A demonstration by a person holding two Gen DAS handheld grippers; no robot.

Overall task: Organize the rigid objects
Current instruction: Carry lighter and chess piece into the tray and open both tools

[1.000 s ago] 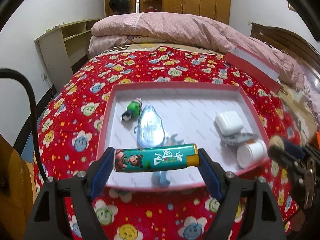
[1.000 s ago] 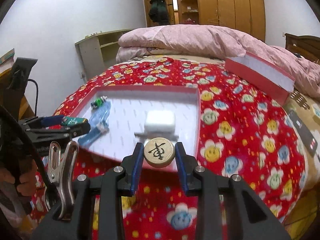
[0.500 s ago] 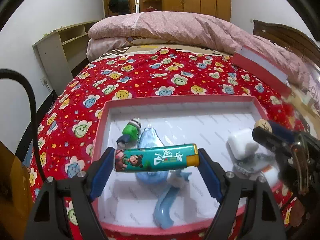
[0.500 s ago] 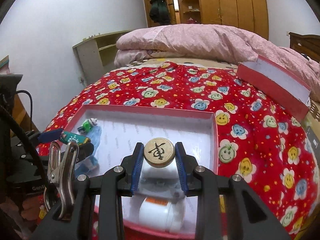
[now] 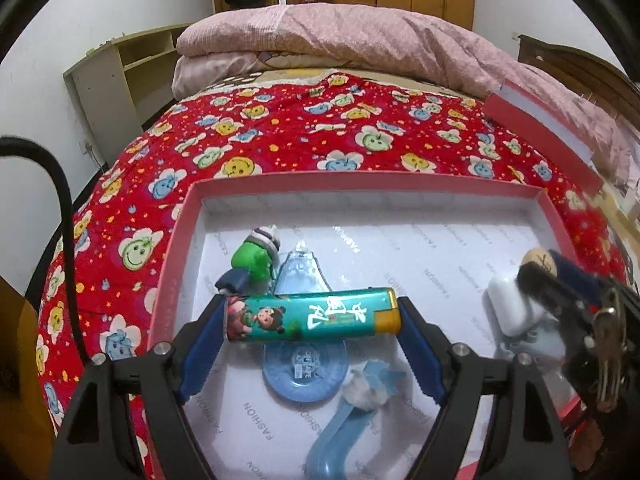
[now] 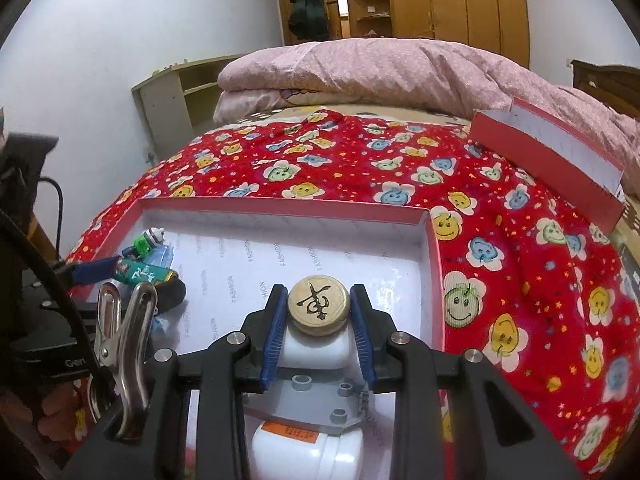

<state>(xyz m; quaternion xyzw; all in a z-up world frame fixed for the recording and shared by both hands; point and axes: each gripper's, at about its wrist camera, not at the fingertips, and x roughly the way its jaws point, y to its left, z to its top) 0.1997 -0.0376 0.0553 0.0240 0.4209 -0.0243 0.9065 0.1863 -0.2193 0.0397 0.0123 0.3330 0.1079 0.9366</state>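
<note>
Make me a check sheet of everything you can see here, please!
Surface: red smiley-flower bedspread; red tray on it.
Job's things: lighter in left gripper; wooden chess piece in right gripper. In tray: green toy, blue tape dispenser, white case, grey brick plate, white bottle.
Clutter: red lid on the bed.
Grippers: both fingers clamped on their things, above the tray.
Cables: black cable, left.
Surroundings: pink quilt, shelf, wardrobe.
</note>
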